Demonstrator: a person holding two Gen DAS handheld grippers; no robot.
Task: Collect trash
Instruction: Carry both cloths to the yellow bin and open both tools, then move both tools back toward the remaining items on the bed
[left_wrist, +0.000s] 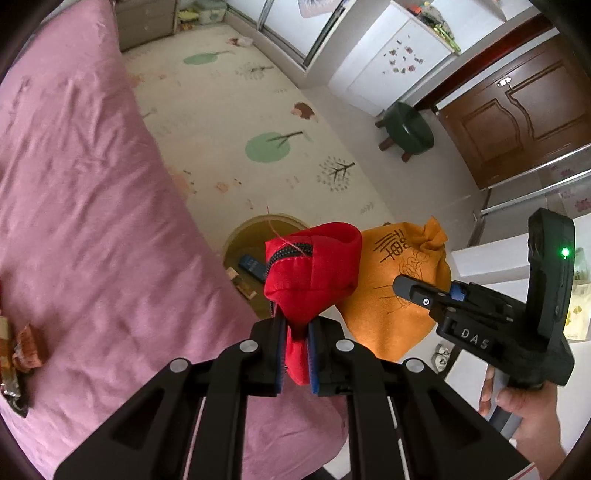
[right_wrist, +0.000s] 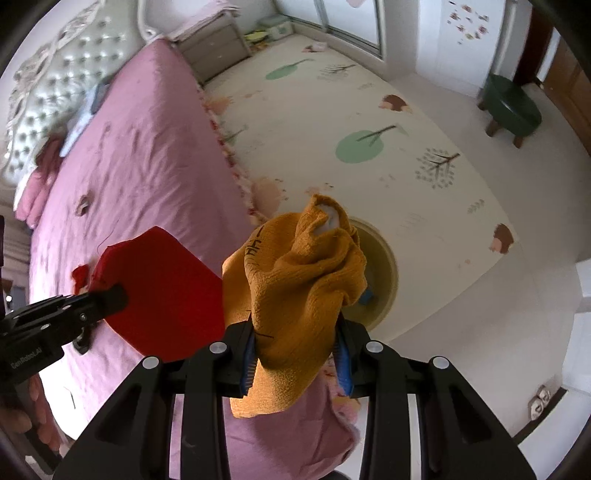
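Note:
My left gripper (left_wrist: 297, 354) is shut on a red zippered fabric pouch (left_wrist: 314, 266) and holds it in the air past the bed's edge. My right gripper (right_wrist: 295, 354) is shut on an orange cloth bag (right_wrist: 295, 280) with black writing, white stuffing showing at its top. Both also show across views: the orange bag (left_wrist: 395, 295) in the left wrist view, the red pouch (right_wrist: 162, 291) in the right wrist view. Both hang above a round tan trash bin (left_wrist: 255, 236) on the floor, which holds several items; it also shows in the right wrist view (right_wrist: 380, 266).
A pink bed (left_wrist: 92, 203) fills the left, with wrappers (left_wrist: 22, 354) at its left edge. A patterned play mat (right_wrist: 351, 110) covers the floor. A green stool (left_wrist: 406, 127), white cabinets (left_wrist: 388, 62) and a brown door (left_wrist: 517, 114) stand beyond.

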